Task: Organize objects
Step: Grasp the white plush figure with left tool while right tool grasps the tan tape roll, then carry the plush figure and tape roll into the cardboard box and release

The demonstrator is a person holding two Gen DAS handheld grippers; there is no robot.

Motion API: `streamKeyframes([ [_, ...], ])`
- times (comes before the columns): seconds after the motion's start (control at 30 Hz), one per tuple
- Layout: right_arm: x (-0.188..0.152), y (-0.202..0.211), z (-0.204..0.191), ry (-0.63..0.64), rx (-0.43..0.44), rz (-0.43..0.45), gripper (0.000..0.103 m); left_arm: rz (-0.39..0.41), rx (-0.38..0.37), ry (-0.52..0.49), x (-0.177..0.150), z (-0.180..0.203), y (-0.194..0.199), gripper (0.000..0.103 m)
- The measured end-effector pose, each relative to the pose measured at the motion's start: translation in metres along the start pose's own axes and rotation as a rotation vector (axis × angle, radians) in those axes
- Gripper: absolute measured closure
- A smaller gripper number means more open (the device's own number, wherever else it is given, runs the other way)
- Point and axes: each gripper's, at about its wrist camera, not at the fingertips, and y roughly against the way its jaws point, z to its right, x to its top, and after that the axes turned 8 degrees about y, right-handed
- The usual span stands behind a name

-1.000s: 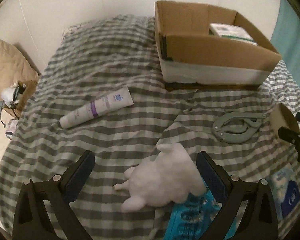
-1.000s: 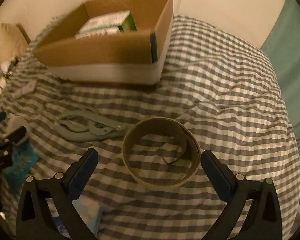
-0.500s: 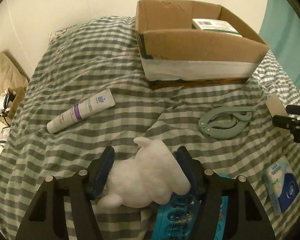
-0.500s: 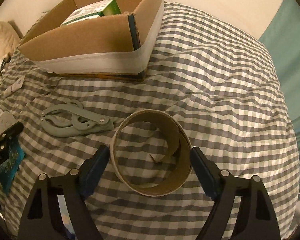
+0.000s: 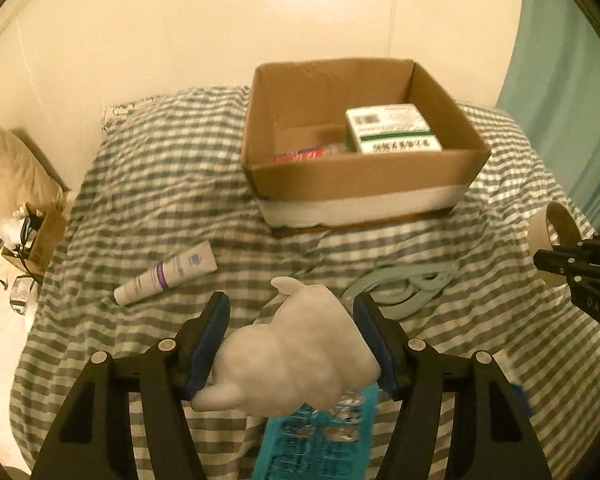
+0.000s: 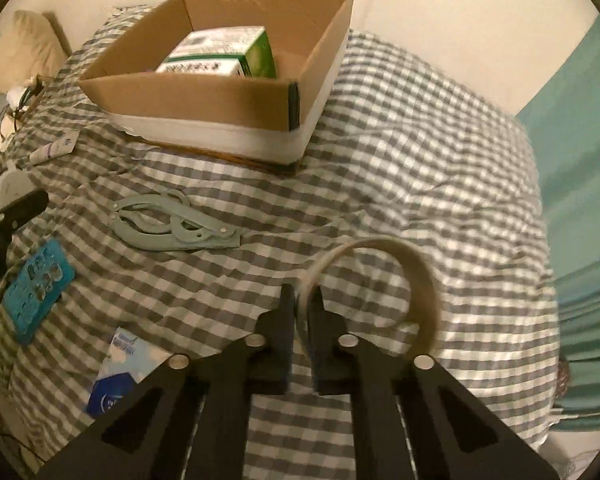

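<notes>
White plush toy (image 5: 300,354) in L gripper (image 5: 292,322); R gripper (image 6: 303,300) pinching, prob. cardboard, ring (image 6: 416,276)

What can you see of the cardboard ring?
The cardboard ring is a thin, tan band, open through the middle like an empty tape core. It looks like plain cardboard. The right hand-held gripper is shut on its wall, one pad inside and one outside, holding it on edge and lifted above the checked bedcover. Nothing else touches it. It also shows in the left view.

Warm, dim indoor light, yellow cast. Heavy fisheye bend, black vignette at corners. Soft motion blur on box (image 5: 364,184) and cardboard ring (image 6: 384,280). No glare, shadows soft.
</notes>
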Motion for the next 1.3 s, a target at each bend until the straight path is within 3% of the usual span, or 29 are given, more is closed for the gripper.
streamKeyframes([
  [0.33,0.017,0.062,-0.009,0.065,0.058,0.124,0.099,0.054,-0.057,-0.061,0.039,0.040,0.045,0.037],
  [0.53,0.039,0.116,0.000,0.040,0.067,0.273,0.099,0.110,-0.102,-0.122,0.066,0.048,0.070,0.037],
  [0.63,0.055,0.140,0.003,0.019,0.082,0.346,0.099,0.138,-0.072,-0.161,0.085,0.046,0.072,0.037],
  [0.8,0.087,0.166,0.006,0.007,0.121,0.433,0.099,0.137,-0.100,-0.137,0.126,0.027,0.050,0.037],
  [1.03,0.138,0.142,0.004,0.030,0.164,0.447,0.099,0.122,-0.126,-0.135,0.160,0.023,0.007,0.037],
  [1.3,0.184,0.068,0.011,-0.002,0.233,0.407,0.099,0.087,-0.107,-0.172,0.165,0.027,-0.043,0.037],
])
